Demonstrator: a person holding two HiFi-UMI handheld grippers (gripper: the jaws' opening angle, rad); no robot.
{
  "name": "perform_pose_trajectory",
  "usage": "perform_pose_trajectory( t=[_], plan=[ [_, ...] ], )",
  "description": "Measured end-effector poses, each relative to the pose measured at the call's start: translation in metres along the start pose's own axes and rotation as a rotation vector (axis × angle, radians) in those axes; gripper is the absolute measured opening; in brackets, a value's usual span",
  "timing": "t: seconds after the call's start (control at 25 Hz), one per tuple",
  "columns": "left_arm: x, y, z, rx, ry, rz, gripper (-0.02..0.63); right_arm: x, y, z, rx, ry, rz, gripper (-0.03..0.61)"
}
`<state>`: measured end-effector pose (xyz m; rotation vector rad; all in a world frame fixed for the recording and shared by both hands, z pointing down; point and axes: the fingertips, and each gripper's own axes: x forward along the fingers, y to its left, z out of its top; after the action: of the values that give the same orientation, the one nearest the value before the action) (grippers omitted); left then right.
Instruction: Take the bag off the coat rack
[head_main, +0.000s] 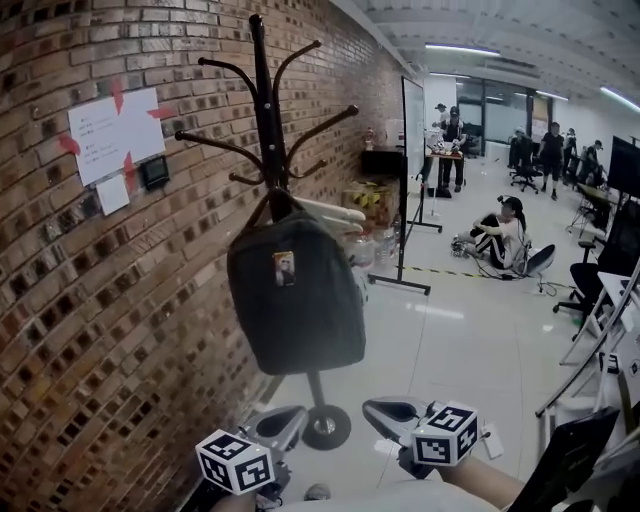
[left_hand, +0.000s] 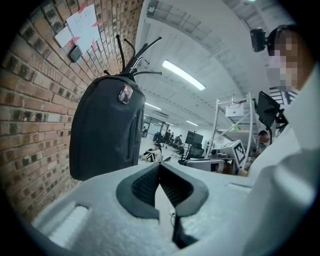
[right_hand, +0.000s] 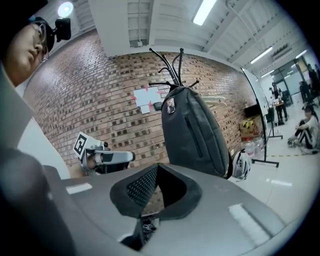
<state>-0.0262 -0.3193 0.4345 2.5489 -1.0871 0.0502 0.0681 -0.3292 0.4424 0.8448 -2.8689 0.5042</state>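
A dark grey backpack (head_main: 295, 295) hangs upright from the black coat rack (head_main: 268, 110) by the brick wall, with a small picture tag on its front. Both grippers are low in the head view, below and in front of the bag and apart from it. My left gripper (head_main: 290, 418) has its jaws together with nothing between them, and my right gripper (head_main: 378, 408) is shut and empty too. In the left gripper view the backpack (left_hand: 105, 130) is ahead to the left, beyond my left gripper (left_hand: 160, 166). In the right gripper view the backpack (right_hand: 192, 130) rises beyond my right gripper (right_hand: 157, 166).
The brick wall (head_main: 90, 300) with taped papers (head_main: 115, 130) runs along the left. The rack's round base (head_main: 325, 427) sits on the pale floor between the grippers. A whiteboard on a stand (head_main: 410, 150) and a seated person (head_main: 500, 235) are further back, with chairs at right.
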Motion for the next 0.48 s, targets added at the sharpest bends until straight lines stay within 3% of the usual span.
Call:
perform_pose_trajectory(
  t=[0.16, 0.48],
  plan=[
    [0.016, 0.036, 0.029, 0.044, -0.010, -0.037, 0.002, 0.037, -0.020, 0.063, -0.165, -0.039, -0.053, 0.002],
    [0.015, 0.109, 0.085, 0.062, -0.062, -0.042, 0.002, 0.097, -0.045, 0.270, -0.467, -0.250, -0.100, 0.039]
  ],
)
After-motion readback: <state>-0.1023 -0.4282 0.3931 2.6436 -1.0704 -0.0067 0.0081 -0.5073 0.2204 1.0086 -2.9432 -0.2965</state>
